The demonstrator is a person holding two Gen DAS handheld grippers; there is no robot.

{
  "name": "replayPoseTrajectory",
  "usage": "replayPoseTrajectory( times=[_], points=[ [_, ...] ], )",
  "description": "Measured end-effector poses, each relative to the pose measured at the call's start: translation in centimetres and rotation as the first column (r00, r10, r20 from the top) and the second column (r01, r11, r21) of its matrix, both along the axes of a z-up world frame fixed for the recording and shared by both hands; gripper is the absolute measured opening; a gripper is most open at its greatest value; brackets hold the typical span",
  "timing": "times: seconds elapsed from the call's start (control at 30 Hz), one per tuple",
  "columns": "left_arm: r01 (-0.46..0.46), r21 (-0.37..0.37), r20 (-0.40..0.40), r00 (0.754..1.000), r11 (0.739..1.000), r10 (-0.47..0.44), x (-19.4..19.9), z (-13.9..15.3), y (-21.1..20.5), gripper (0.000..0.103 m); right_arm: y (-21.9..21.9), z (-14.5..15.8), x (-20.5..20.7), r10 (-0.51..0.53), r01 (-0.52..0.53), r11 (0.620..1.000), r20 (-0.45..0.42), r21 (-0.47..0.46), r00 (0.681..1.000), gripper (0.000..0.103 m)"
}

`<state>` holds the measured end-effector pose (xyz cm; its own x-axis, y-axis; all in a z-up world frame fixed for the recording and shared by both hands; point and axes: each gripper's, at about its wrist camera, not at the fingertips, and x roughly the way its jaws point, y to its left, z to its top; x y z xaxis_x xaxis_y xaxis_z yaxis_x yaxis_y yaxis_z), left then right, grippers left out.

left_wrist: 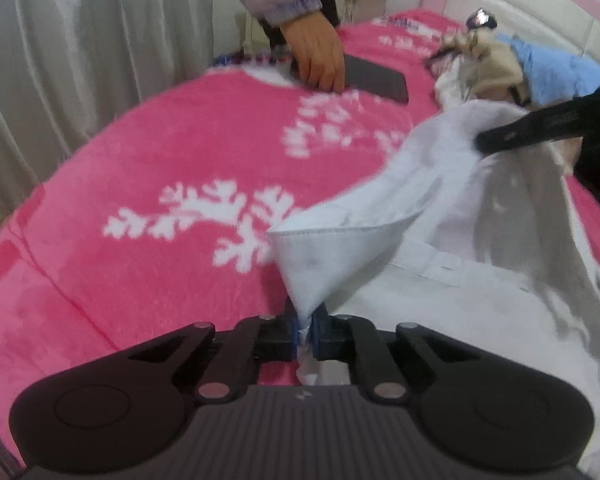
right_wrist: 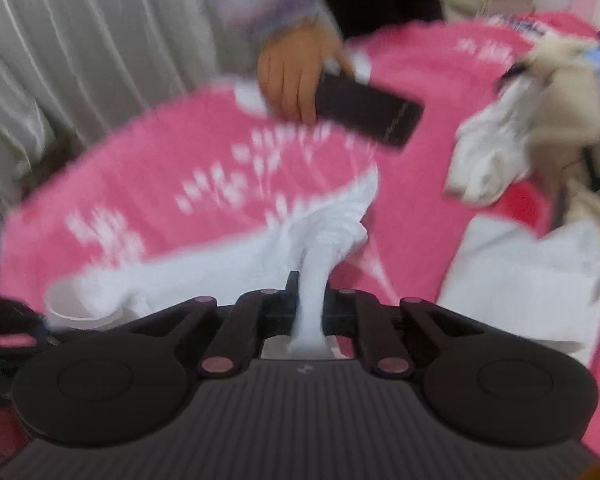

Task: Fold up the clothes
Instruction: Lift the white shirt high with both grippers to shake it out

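Note:
A white shirt (left_wrist: 440,208) is held up over a pink blanket (left_wrist: 180,152) with a white leaf pattern. My left gripper (left_wrist: 307,320) is shut on a pointed corner of the shirt near the bottom of the left wrist view. At upper right in that view, my right gripper (left_wrist: 512,136) pinches another part of the same shirt. In the blurred right wrist view the right gripper (right_wrist: 309,304) is shut on a bunched strip of the white shirt (right_wrist: 324,232), which trails away over the blanket (right_wrist: 180,152).
A person's hand (left_wrist: 320,56) in a pale purple sleeve holds a dark phone (left_wrist: 372,78) on the blanket at the far side. A pile of beige, white and blue clothes (left_wrist: 512,64) lies at back right. Grey curtains (left_wrist: 80,60) hang on the left.

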<state>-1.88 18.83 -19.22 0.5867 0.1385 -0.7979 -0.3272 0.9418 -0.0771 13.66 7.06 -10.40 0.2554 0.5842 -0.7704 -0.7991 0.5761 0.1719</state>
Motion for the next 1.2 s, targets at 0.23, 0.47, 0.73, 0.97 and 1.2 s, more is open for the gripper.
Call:
replayPoseTrajectory(
  times=[0.23, 0.47, 0.73, 0.97, 1.2],
  points=[
    [0.109, 0.022, 0.264, 0.958, 0.994, -0.111, 0.4, 7.3, -2.8, 0.006, -9.2, 10.3, -4.2, -0.150, 0.130, 0.979, 0.123, 0.156, 0.981, 0.004],
    [0.269, 0.054, 0.523, 0.813, 0.962, -0.257, -0.5, 17.2, -7.3, 0.007, -19.4, 20.7, -10.5, -0.357, 0.282, 0.920, 0.285, 0.273, 0.889, 0.003],
    [0.348, 0.220, 0.695, 0.600, 0.911, -0.397, -4.0, 30.4, -10.9, 0.006, -25.1, 31.0, -19.1, -0.520, 0.281, 0.829, 0.482, 0.484, 0.705, 0.003],
    [0.315, 0.346, 0.799, 0.394, 0.884, -0.454, -10.1, 41.7, -11.2, 0.006, -26.3, 40.2, -27.8, -0.562, 0.168, 0.814, 0.679, 0.556, 0.473, 0.003],
    [0.300, 0.395, 0.839, 0.266, 0.868, -0.474, -16.1, 49.5, -10.1, 0.006, -28.2, 46.1, -33.3, -0.580, 0.054, 0.803, 0.756, 0.594, 0.302, 0.003]
  ],
)
